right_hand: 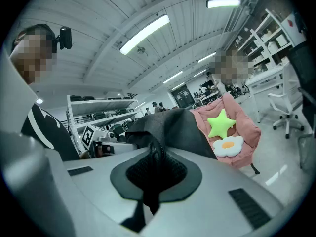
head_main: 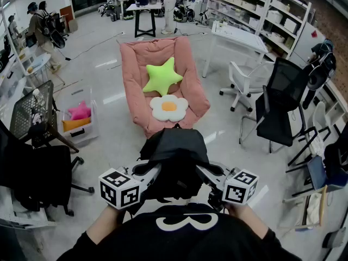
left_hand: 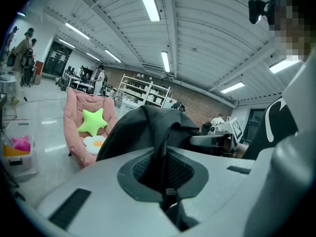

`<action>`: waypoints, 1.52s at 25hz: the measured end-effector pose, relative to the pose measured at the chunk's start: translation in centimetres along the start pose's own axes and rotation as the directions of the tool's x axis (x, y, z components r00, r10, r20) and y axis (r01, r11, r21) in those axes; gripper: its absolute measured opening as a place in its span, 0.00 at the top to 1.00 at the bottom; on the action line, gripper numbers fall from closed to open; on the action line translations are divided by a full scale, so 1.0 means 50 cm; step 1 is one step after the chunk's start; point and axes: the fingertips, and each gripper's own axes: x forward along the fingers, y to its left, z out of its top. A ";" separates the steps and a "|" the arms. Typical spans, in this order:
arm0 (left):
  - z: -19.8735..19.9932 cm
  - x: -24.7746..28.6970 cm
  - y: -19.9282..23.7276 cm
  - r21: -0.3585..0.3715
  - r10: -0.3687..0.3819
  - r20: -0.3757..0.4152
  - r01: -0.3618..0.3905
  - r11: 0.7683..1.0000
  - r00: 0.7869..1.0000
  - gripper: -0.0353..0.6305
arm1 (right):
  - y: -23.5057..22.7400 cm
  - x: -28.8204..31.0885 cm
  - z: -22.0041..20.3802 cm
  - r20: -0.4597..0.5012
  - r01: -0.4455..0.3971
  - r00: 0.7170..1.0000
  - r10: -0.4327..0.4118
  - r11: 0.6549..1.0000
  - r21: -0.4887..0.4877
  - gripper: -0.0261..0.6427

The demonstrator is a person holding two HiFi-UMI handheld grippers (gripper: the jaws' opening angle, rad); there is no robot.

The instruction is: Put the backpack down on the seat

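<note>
A black backpack (head_main: 176, 154) hangs in the air between my two grippers, just in front of the pink floor chair (head_main: 187, 75). On the chair's seat lie a green star cushion (head_main: 162, 76) and a white flower cushion (head_main: 169, 107). My left gripper (head_main: 154, 171) is shut on a backpack strap (left_hand: 160, 174) at the bag's left side. My right gripper (head_main: 205, 171) is shut on the other strap (right_hand: 152, 174) at the bag's right side. In both gripper views the backpack (left_hand: 143, 130) (right_hand: 175, 127) rises above the jaws, with the chair (left_hand: 74, 105) (right_hand: 244, 127) beyond it.
A black office chair (head_main: 38, 173) stands at my left and another (head_main: 280, 110) at the right, with a white chair (head_main: 247, 78) behind it. A clear bin with a pink toy (head_main: 79, 118) sits left of the seat. A white table (head_main: 239, 37) and shelves (head_main: 272, 12) stand back right.
</note>
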 end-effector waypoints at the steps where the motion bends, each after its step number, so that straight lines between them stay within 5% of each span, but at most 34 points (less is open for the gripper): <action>1: 0.002 0.000 0.004 0.007 0.000 0.000 0.000 1.000 1.000 0.93 | -0.002 0.005 0.000 0.001 0.003 1.000 -0.003 1.000 -0.001 0.94; 21: 0.014 0.070 0.118 -0.015 0.048 -0.035 -0.049 0.999 0.998 0.93 | -0.109 0.104 0.014 -0.018 -0.004 1.000 0.005 0.999 0.040 0.94; 38: 0.094 0.277 0.383 -0.091 0.085 -0.148 -0.099 0.991 0.985 0.93 | -0.381 0.321 0.091 -0.075 -0.021 0.997 0.032 0.990 0.142 0.94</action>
